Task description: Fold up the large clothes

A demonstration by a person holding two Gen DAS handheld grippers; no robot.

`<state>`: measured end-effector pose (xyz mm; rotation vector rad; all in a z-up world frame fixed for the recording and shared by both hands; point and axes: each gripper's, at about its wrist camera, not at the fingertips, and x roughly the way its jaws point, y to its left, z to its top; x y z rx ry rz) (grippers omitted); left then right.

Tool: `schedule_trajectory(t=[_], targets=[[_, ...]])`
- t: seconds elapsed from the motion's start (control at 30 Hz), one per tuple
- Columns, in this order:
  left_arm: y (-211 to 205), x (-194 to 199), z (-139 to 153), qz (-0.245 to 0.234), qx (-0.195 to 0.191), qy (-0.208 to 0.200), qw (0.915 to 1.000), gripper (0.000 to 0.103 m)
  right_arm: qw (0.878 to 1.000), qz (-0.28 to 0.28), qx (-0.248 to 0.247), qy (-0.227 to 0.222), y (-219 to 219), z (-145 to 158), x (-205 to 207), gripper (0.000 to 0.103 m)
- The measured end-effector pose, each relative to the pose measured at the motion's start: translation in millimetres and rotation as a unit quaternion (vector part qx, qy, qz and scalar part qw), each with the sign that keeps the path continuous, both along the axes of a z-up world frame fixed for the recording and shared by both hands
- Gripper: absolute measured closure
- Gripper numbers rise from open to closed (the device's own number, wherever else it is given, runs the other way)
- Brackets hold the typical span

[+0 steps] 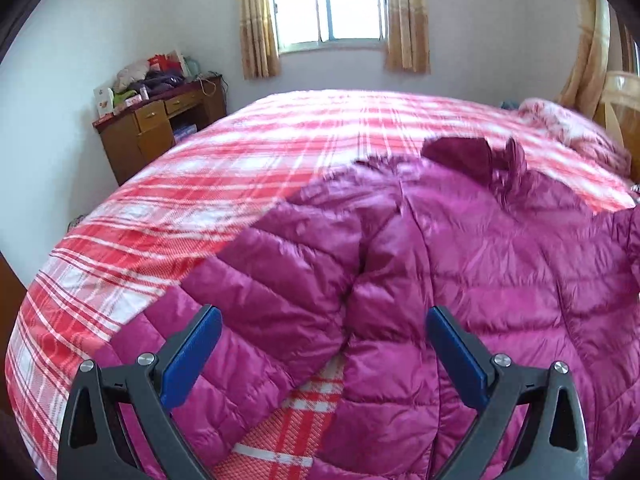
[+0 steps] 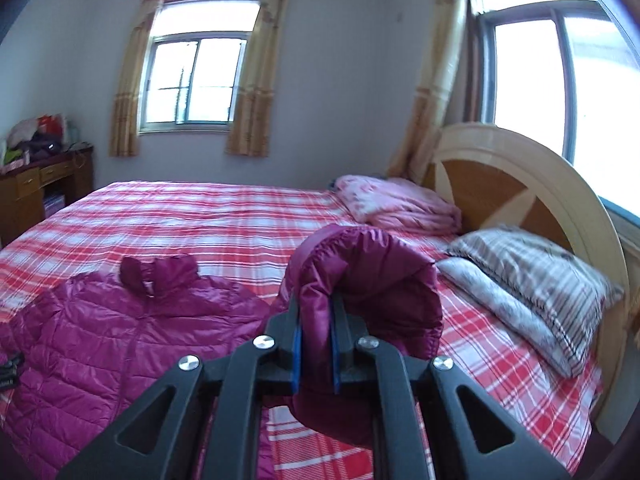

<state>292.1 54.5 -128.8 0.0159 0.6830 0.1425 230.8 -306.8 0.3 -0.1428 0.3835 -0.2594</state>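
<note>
A magenta quilted down jacket [image 1: 460,264] lies spread flat on the red-and-white plaid bed [image 1: 248,152], collar [image 1: 480,156] toward the far side. My left gripper [image 1: 324,320] is open and empty, its blue pads either side of the seam where the left sleeve [image 1: 256,296] meets the body. In the right wrist view the jacket's body [image 2: 120,328] lies at the lower left. My right gripper [image 2: 316,320] is shut on the jacket's right sleeve [image 2: 368,280] and holds it lifted above the bed, the sleeve curling over the fingers.
A wooden desk [image 1: 160,128] piled with clutter stands by the far left wall. A folded pink blanket [image 2: 400,204] and striped pillows [image 2: 532,280] lie by the wooden headboard [image 2: 520,184] at the right. Windows with curtains are on the far wall.
</note>
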Motion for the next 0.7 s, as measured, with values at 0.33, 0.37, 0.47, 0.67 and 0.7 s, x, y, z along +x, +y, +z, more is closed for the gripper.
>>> schedule_trajectory(t=[0.33, 0.37, 0.47, 0.67, 0.7], targets=[[14.8, 7.4, 18.0, 0.010, 0.015, -0.018, 0.9997, 0.001, 0.992, 0.084, -0.091, 0.028, 79.1, -23.2, 17.8, 0.090], [16.9, 7.2, 18.9, 0.011, 0.014, -0.019, 0.9996, 0.001, 0.990, 0.094, -0.100, 0.035, 88.5, -28.6, 21.5, 0.090], [22.8, 8.0, 22.1, 0.015, 0.013, -0.022, 0.9995, 0.001, 0.984, 0.120, -0.123, 0.055, 115.9, -47.3, 32.2, 0.090], [31.0, 9.9, 22.4, 0.022, 0.022, -0.021, 0.9993, 0.001, 0.971, 0.156, -0.159, 0.085, 159.9, -90.2, 49.5, 0.090], [32.3, 9.9, 22.3, 0.023, 0.023, -0.020, 0.9992, 0.001, 0.970, 0.160, -0.161, 0.091, 164.5, -97.1, 52.3, 0.090]])
